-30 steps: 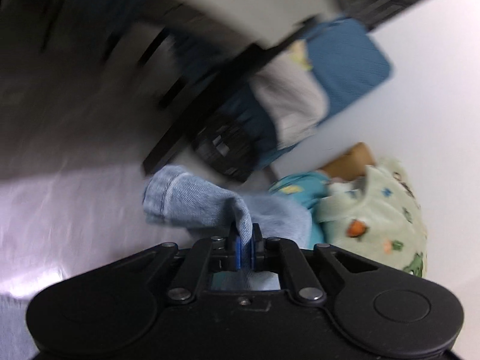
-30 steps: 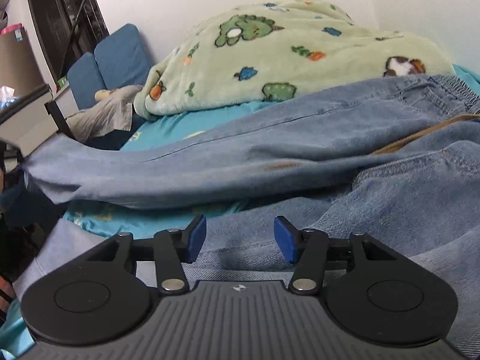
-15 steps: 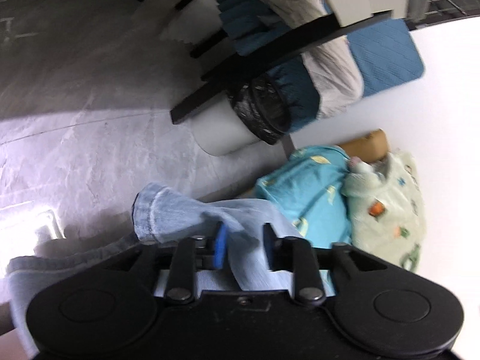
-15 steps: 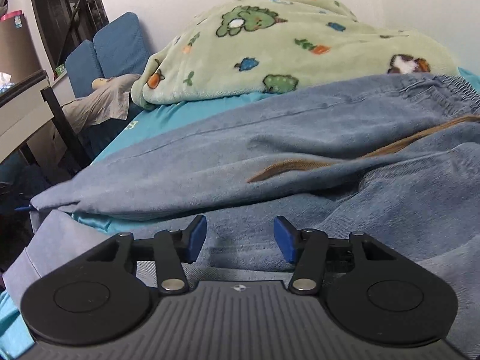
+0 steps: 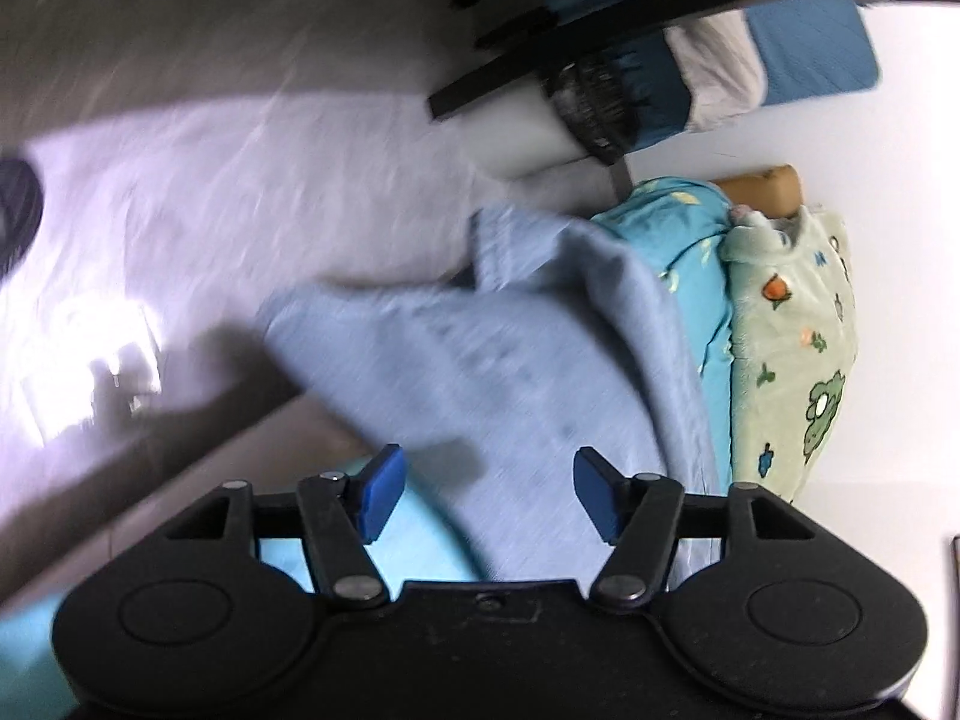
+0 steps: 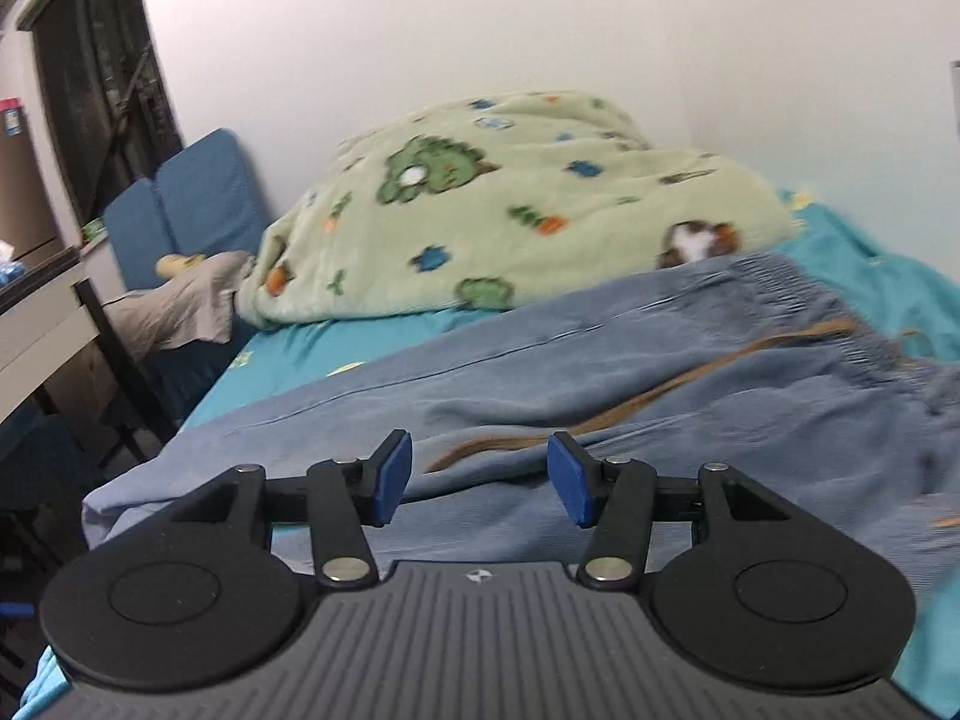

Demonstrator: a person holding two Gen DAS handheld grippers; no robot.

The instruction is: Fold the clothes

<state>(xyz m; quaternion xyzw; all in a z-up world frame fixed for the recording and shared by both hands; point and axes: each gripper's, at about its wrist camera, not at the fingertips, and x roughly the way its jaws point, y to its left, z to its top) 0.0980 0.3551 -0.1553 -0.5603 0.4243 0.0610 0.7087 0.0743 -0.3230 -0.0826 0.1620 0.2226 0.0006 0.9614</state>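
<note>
Left tongs (image 5: 486,495): jaws opening, blue pads apart and pressing on nothing; the pale denim lies beyond and under the gap, not pinched.
Right tongs (image 6: 480,474): jaws parted with a clear gap, holding nothing; they hover just above the denim.
Jeans (image 6: 600,384): spread across the bed, light blue, with a gathered waistband toward the right and a brown strip running along the fold; a long seam runs across the upper leg.
Jeans leg end (image 5: 510,360): lies over the bed's edge in the left wrist view, the hem turned toward the floor side; the picture is blurred there.
Bed sheet (image 6: 336,342): turquoise with small pale prints, under the jeans and showing between them and the blanket.
Blanket (image 6: 510,210): pale green fleece with cartoon animals, heaped at the far side of the bed against the wall, just beyond the jeans.
Blue cushion (image 6: 198,198): upright at the wall, left of the blanket, with a grey cloth (image 6: 180,306) bunched below it.
Floor (image 5: 240,150): pale grey and glossy, beside the bed.
Desk (image 6: 36,312): at the left edge, on dark legs.
</note>
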